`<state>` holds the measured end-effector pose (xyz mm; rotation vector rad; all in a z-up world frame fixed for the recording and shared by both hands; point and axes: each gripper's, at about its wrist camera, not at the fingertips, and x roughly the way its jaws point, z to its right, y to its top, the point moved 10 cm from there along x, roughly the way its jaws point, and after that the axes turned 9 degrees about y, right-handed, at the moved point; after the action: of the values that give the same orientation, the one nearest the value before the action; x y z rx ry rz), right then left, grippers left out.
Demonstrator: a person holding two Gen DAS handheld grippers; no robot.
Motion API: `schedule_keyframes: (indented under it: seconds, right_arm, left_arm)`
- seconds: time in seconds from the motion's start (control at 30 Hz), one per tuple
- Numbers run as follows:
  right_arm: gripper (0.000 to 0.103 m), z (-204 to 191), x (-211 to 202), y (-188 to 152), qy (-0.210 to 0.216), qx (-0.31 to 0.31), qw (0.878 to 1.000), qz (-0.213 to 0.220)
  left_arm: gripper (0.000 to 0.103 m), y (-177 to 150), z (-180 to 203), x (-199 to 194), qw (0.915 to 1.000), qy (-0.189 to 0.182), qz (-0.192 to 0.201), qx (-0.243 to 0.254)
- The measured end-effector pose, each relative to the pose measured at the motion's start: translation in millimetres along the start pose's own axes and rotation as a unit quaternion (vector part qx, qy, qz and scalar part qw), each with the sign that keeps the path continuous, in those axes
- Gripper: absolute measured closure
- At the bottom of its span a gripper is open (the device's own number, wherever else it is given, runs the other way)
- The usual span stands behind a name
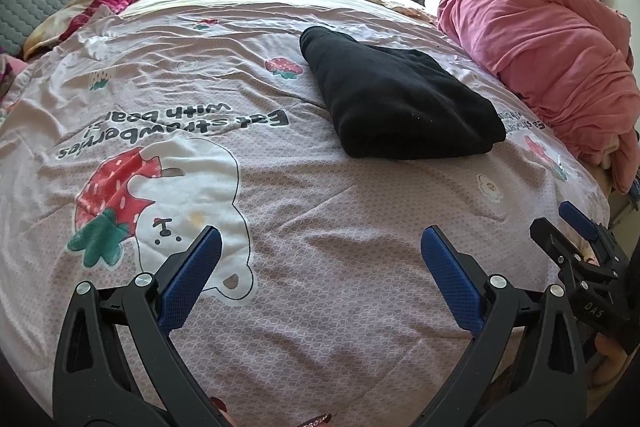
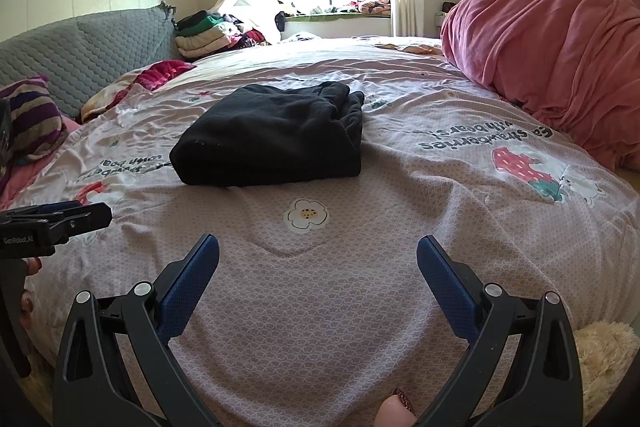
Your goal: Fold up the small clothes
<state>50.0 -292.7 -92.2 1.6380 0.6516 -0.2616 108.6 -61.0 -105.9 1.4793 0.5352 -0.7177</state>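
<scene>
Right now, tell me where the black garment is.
The folded black garment lies mid-bed on the strawberry bedspread, ahead of both open grippers, left of the pink blanket heap.

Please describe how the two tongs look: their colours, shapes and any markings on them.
Both tongs, left and right, have black plastic arms with triangular cut-outs and silver round rivets. Their fingers carry blue pads with a fine dotted texture. The right one's body reads "DAS"; the left one's body reads "GenRobot.AI".

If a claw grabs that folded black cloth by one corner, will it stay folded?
Probably not. The black cloth looks soft and thick, with loose layered edges, so it would likely droop and unfold. It seems light, and should slide rather than roll on the bedsheet.
</scene>
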Motion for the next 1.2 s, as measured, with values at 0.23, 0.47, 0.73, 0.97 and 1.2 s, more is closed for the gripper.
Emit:
schedule_keyframes:
  seconds: [0.23,0.47,0.73,0.97,1.2]
  right_arm:
    - [0.005,0.4,2.2,-3.0,0.001,-0.001,1.0,-0.004]
    - [0.005,-0.3,1.8,-2.8,0.0,-0.002,1.0,-0.004]
    - [0.005,1.1,1.4,-2.2,-0.001,0.001,1.0,-0.003]
    - [0.005,2.9,1.1,-2.2,-0.003,0.003,1.0,-0.003]
    - [0.005,3.5,1.1,-2.3,-0.002,0.004,1.0,-0.003]
  left_arm:
    - [0.009,-1.2,-1.1,1.2,0.9999,0.009,-0.001,0.007]
    - [0.009,-2.4,-1.4,1.9,0.9999,0.01,-0.005,0.005]
    - [0.009,-2.2,-0.3,1.6,0.9999,0.012,-0.004,0.008]
    - [0.009,-0.9,0.6,-1.4,0.9999,0.012,0.0,0.008]
    - [0.009,-0.5,0.9,-1.8,0.9999,0.012,-0.001,0.008]
